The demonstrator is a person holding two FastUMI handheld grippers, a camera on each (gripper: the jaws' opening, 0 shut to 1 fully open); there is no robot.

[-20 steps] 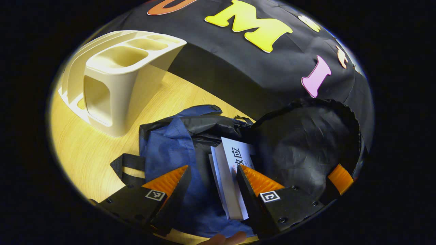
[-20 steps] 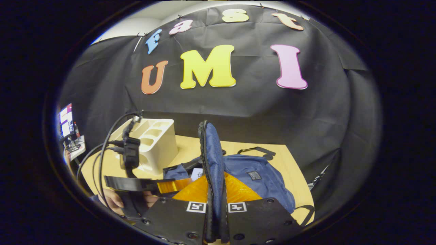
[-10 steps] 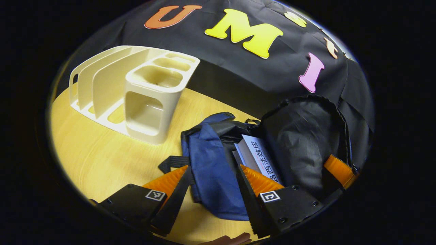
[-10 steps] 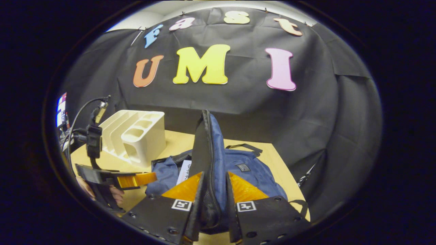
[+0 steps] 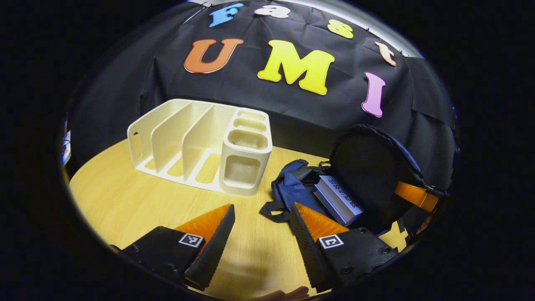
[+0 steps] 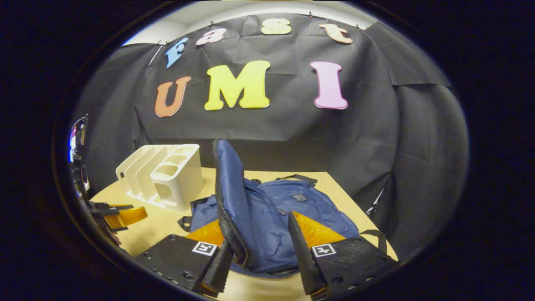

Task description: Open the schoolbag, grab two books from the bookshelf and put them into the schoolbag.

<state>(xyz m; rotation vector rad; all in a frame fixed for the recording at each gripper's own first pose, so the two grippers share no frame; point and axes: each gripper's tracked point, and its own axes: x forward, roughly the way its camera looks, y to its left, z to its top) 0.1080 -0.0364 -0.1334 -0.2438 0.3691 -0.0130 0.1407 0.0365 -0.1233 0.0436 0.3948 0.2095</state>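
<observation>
Blue schoolbag flap sits between the spread right hand-held gripper; ease it down over the book; left hand-held gripper gapes empty.

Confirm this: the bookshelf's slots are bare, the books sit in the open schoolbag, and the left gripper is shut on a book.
One part is wrong. In the left gripper view the left gripper is open above the table, holding nothing. The rest stands: the bookshelf slots are bare and the books sit in the open schoolbag.

table, wood | bookshelf, white | schoolbag, blue
</observation>
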